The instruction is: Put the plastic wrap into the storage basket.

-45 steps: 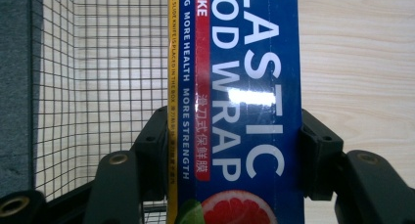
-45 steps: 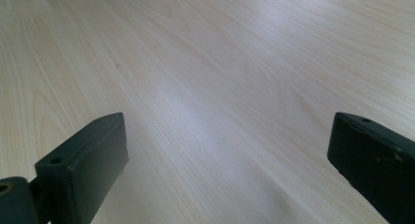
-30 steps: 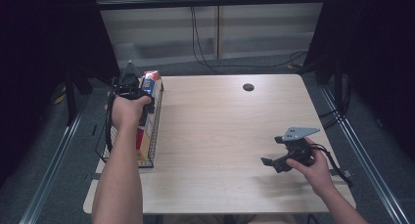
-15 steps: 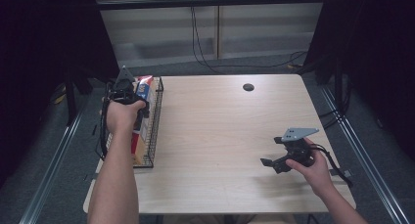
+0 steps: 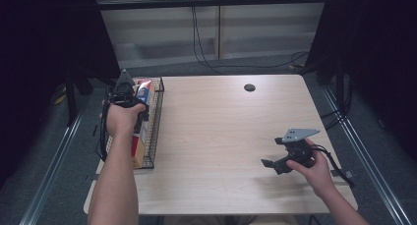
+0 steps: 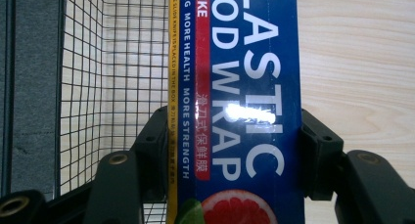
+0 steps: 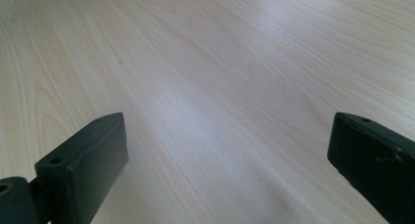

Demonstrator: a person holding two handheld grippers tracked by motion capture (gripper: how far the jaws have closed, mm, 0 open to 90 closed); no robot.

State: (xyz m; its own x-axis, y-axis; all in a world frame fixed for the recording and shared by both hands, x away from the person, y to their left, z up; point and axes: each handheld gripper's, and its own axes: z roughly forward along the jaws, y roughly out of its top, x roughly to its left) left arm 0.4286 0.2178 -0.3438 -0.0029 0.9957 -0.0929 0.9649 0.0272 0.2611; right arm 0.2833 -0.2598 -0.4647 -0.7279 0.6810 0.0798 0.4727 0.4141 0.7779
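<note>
A blue plastic wrap box (image 6: 240, 106) runs lengthwise between the jaws of my left gripper (image 6: 235, 150), which is shut on its two long sides. Seen from above, the left gripper (image 5: 129, 99) holds the box (image 5: 143, 89) over the far end of a black wire basket (image 5: 156, 122) at the table's left edge. Basket mesh (image 6: 107, 77) shows behind the box on its left. My right gripper (image 5: 270, 165) rests low at the near right of the table, open, with bare wood between its jaws (image 7: 225, 150).
Another boxed item (image 5: 139, 154) with orange and red sides lies in the near part of the basket. A small black round grommet (image 5: 249, 87) sits in the tabletop at the far centre. Cables hang behind the table.
My left hand with the box has drifted slightly left and nearer over the basket. The right gripper has stayed put.
</note>
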